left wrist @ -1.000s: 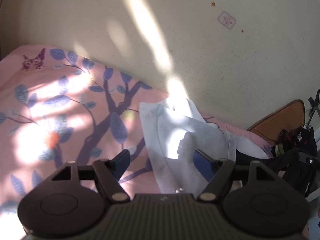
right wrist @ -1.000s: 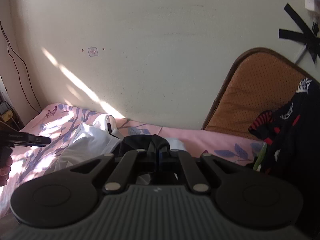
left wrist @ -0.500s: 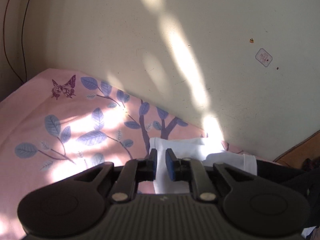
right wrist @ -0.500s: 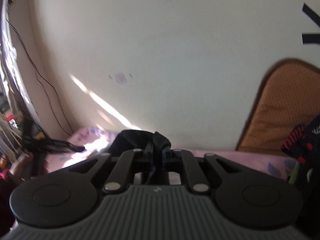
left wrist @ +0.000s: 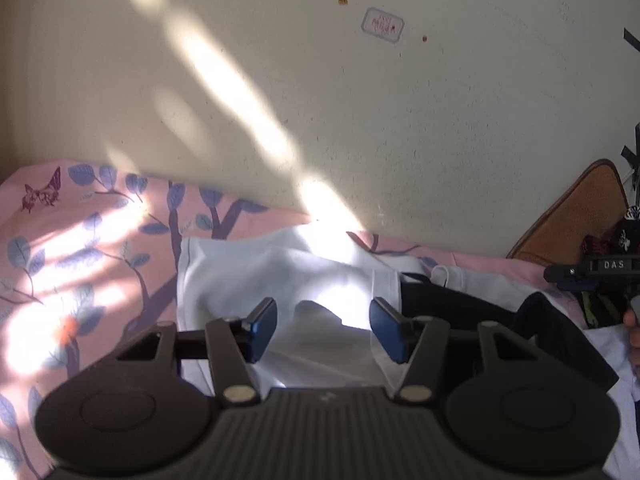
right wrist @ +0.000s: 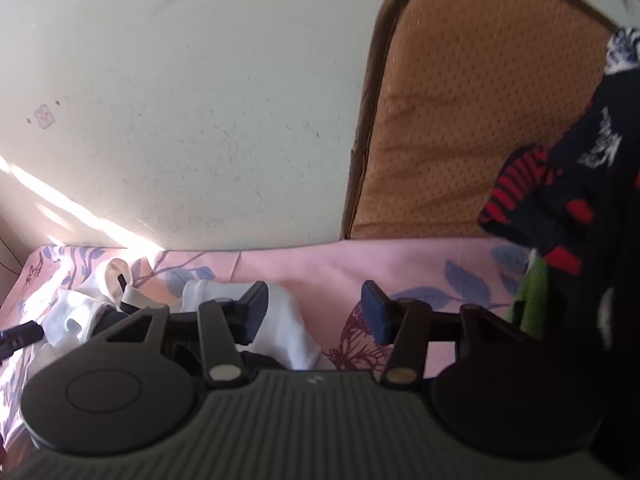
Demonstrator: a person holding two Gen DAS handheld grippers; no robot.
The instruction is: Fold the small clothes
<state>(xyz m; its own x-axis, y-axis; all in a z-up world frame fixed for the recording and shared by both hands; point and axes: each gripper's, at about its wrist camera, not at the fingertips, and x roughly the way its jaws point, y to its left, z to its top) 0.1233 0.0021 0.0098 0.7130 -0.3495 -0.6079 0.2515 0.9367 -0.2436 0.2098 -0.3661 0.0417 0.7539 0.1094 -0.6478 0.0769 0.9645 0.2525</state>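
Note:
A white garment (left wrist: 280, 276) lies flat on the pink leaf-print bedsheet (left wrist: 80, 248) by the wall. A black garment (left wrist: 500, 320) lies across its right side. My left gripper (left wrist: 323, 330) is open and empty, just above the white garment's near edge. My right gripper (right wrist: 314, 312) is open and empty over the pink sheet (right wrist: 340, 264); the white garment (right wrist: 288, 320) and a bit of the black garment (right wrist: 256, 360) sit at its left finger. The right gripper's tip also shows in the left wrist view (left wrist: 592, 270).
A brown padded board (right wrist: 460, 120) leans on the cream wall (left wrist: 320, 120) at the right. A pile of black, red and green clothes (right wrist: 568, 200) sits at the far right. Sunlight patches cross the sheet.
My left gripper opened again after shutting half a second ago. My right gripper let go of the black garment, opened, and swung right toward the brown board.

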